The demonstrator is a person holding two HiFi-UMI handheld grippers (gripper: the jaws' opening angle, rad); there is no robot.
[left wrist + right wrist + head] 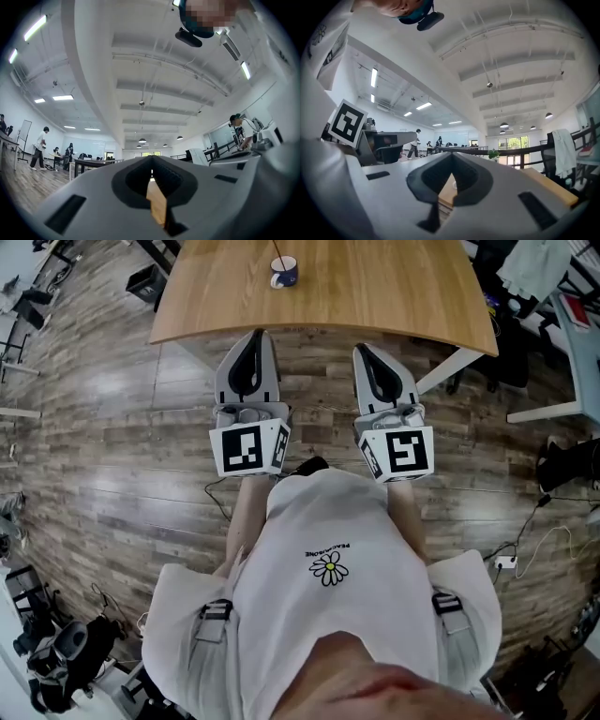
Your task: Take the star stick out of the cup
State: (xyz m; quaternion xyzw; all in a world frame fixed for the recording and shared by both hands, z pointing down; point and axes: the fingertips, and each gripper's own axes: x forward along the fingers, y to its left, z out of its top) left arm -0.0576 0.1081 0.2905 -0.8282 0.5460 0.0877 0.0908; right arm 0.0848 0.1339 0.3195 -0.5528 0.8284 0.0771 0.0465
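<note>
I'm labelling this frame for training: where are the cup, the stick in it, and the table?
cup (287,276), head view, on its outer wall.
stick (277,256), head view, on the shaft above the rim.
table (375,296), head view, on bare wood right of the cup.

The left gripper (151,164) has its two grey jaws closed tip to tip with nothing between them, and a narrow strip of a wooden surface (157,204) shows through the dark opening just behind the tips. Far beyond the jaws and off to their left, a person in a white top (39,148) stands on the floor near some dark tables (93,163). To the jaws' right a person in a cap (243,126) bends forward, and round ceiling lamps (142,140) hang high above the tips.
</note>
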